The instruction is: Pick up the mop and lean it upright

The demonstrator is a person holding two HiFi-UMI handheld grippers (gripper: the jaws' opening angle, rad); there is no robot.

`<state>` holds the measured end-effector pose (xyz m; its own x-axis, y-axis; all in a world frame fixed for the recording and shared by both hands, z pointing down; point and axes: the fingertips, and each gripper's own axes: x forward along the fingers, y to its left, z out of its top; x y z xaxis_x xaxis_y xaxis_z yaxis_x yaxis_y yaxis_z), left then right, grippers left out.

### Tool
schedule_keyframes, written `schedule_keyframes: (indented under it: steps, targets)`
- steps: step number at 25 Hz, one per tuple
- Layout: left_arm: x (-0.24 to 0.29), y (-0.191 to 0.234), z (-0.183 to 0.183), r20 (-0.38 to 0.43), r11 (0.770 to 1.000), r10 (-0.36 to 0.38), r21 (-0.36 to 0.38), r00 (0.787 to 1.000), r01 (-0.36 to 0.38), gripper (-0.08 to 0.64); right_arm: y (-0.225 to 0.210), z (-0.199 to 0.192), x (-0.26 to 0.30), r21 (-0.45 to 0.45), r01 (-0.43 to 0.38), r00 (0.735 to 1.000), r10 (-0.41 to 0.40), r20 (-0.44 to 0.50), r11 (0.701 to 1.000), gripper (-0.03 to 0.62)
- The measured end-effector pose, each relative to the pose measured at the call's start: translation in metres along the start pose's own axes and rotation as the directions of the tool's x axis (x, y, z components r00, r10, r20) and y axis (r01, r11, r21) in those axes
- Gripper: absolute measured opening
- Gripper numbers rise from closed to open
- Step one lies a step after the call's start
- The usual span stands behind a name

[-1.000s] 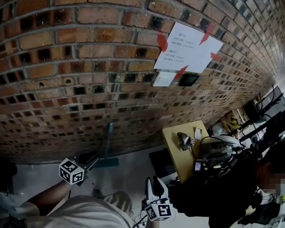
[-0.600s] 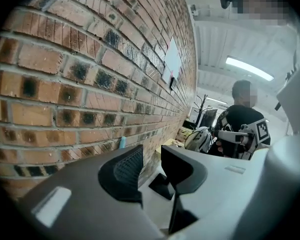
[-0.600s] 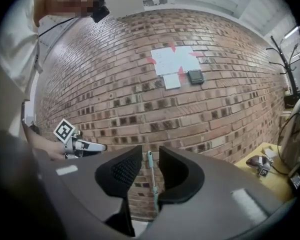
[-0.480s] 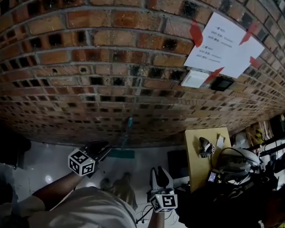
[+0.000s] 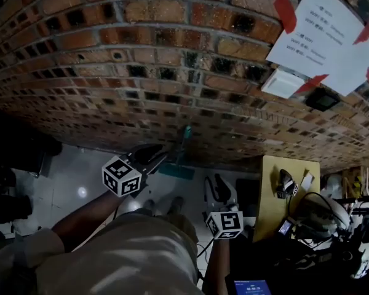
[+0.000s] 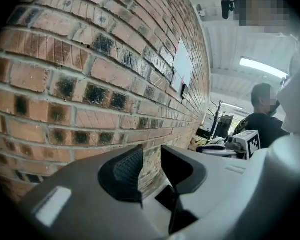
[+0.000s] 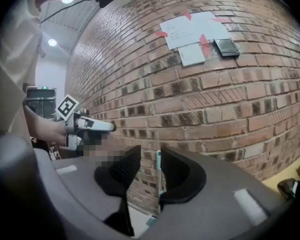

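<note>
The brick wall closes the whole far side. At its foot runs a strip of pale shiny floor, which is free to the left of the mop. To the right, the edge of a yellow table stands near the wall and narrows the room there.

The mop has a thin teal handle that stands upright against the bricks, and its flat teal head lies on the floor at the foot of the wall.

The left gripper is just beside the handle, its jaws a little apart with only wall showing between them. The right gripper is released. Its jaws have just been opening and hold nothing, and the handle shows through their gap, away at the wall.
</note>
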<state>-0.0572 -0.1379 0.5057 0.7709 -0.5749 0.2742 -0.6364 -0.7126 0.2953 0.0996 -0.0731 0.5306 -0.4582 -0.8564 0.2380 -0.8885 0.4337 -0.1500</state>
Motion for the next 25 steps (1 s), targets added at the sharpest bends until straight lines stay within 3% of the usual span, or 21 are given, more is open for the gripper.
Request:
schedule_keyframes:
  steps: [10, 25]
  targets:
    - [0.009, -0.001, -0.011, -0.006, 0.996, 0.086, -0.005, 0.996, -0.086, 0.129, -0.02, 0.008, 0.029, -0.044, -0.094, 0.996, 0.094, -0.006, 0.995, 0.117]
    - [0.019, 0.001, -0.039, -0.064, 0.991, 0.136, 0.022, 0.989, -0.135, 0.127, -0.035, -0.006, 0.017, -0.029, -0.103, 0.995, 0.102, -0.015, 0.994, 0.117]
